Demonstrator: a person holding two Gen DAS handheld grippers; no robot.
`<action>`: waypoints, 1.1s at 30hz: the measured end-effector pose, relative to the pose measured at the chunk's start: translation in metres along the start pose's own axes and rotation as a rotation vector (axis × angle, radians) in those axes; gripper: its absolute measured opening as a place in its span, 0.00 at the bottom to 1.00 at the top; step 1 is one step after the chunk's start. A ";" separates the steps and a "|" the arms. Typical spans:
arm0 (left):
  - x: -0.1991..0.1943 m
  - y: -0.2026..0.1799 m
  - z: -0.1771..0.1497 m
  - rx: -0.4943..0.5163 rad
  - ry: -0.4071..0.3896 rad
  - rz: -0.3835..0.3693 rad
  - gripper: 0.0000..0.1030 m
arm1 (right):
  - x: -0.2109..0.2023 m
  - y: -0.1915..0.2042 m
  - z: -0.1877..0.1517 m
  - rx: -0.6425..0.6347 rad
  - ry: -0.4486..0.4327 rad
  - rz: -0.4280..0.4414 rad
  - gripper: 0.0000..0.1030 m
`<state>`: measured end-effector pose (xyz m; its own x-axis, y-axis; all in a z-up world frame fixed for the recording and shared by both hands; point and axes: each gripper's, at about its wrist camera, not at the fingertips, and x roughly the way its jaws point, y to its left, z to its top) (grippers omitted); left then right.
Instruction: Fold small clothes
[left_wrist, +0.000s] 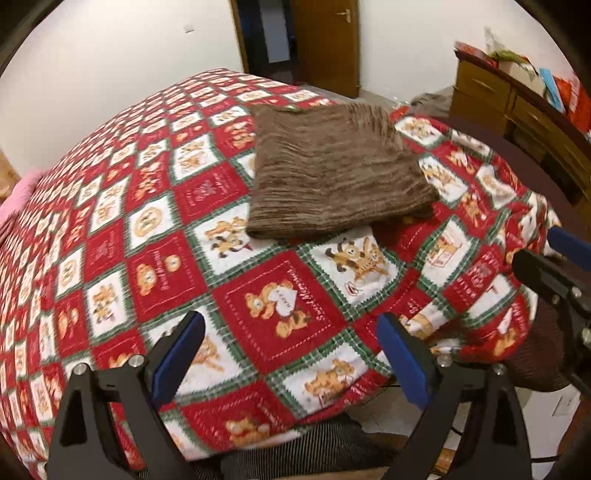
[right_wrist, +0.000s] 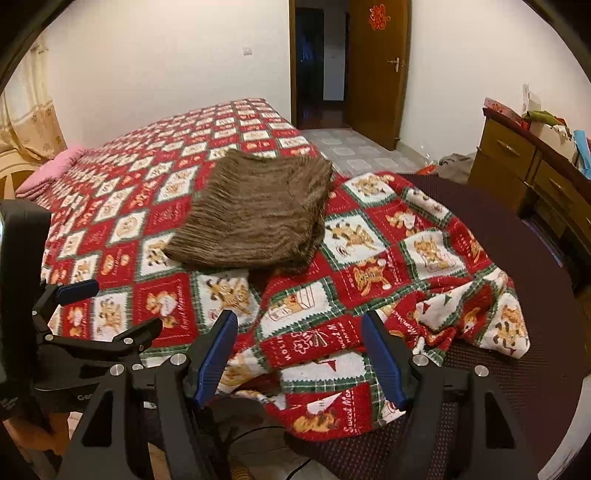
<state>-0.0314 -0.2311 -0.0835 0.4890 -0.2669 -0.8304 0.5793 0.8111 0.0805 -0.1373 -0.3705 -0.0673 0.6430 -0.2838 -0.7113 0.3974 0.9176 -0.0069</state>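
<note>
We see the brown garment (left_wrist: 332, 170) lying folded into a compact stack on the patchwork blanket (left_wrist: 147, 229), in the upper centre of the left wrist frame. In the right wrist frame the same garment (right_wrist: 255, 214) sits at centre, slightly left of the middle. Its ribbed surface is flat, and its near edge shows stacked layers.

We see the left gripper (left_wrist: 291, 354) at the bottom of its own frame. Its two blue-padded fingers (left_wrist: 177, 362) stand wide apart, with only the blanket visible between them. It is well apart from the garment and touches nothing we can make out.

We see the right gripper (right_wrist: 299, 354) at the bottom of its frame. Its fingers also stand apart and empty, over a rumpled fold of the blanket (right_wrist: 424, 295). The garment lies well beyond its tips.

Each gripper appears in the other view: the right one at the right edge of the left wrist frame, the left one at the lower left of the right wrist frame.

A pink pillow (right_wrist: 55, 166) lies at the far left of the bed. A wooden dresser (right_wrist: 535, 173) stands at the right edge, and an open wooden door (right_wrist: 376, 70) stands at top centre.
</note>
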 end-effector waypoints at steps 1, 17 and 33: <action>-0.007 0.002 0.001 -0.013 -0.007 0.020 0.96 | -0.006 0.002 0.001 -0.003 -0.018 -0.002 0.68; -0.101 0.009 0.004 -0.036 -0.420 0.203 1.00 | -0.108 0.027 0.014 -0.067 -0.461 -0.168 0.76; -0.144 -0.007 0.019 -0.044 -0.513 0.072 1.00 | -0.145 0.019 0.015 -0.008 -0.617 -0.217 0.77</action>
<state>-0.0930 -0.2080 0.0464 0.7900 -0.4213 -0.4454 0.5097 0.8550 0.0952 -0.2127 -0.3161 0.0464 0.8076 -0.5680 -0.1587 0.5569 0.8230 -0.1116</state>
